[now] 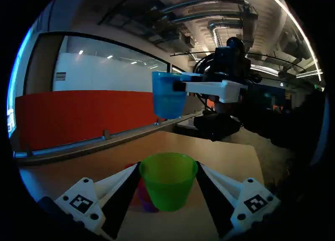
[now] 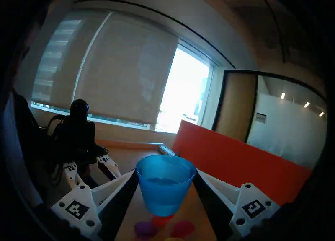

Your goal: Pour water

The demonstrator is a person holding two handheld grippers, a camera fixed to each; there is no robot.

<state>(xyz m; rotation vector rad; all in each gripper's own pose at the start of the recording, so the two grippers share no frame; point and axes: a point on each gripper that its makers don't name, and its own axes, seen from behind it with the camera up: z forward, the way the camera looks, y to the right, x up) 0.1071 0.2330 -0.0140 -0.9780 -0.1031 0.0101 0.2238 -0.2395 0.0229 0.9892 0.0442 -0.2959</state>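
Note:
A green cup (image 1: 168,182) sits upright between the fingers of my left gripper (image 1: 167,167), which is shut on it just above the wooden table (image 1: 226,155). Higher up and farther off hangs a blue cup (image 1: 168,95), upright, gripped by my right gripper (image 1: 175,85). In the right gripper view the same blue cup (image 2: 165,186) holds a little water, and my right gripper (image 2: 165,174) is shut on it. The left gripper (image 2: 88,163) appears low on the left there, with a dark hand behind it.
Small purple (image 2: 145,229), red (image 2: 161,220) and pink (image 2: 182,228) cups stand on the table under the blue cup. An orange partition (image 1: 83,111) runs along the table's far side. A bright window (image 2: 184,94) is behind the person (image 1: 268,115).

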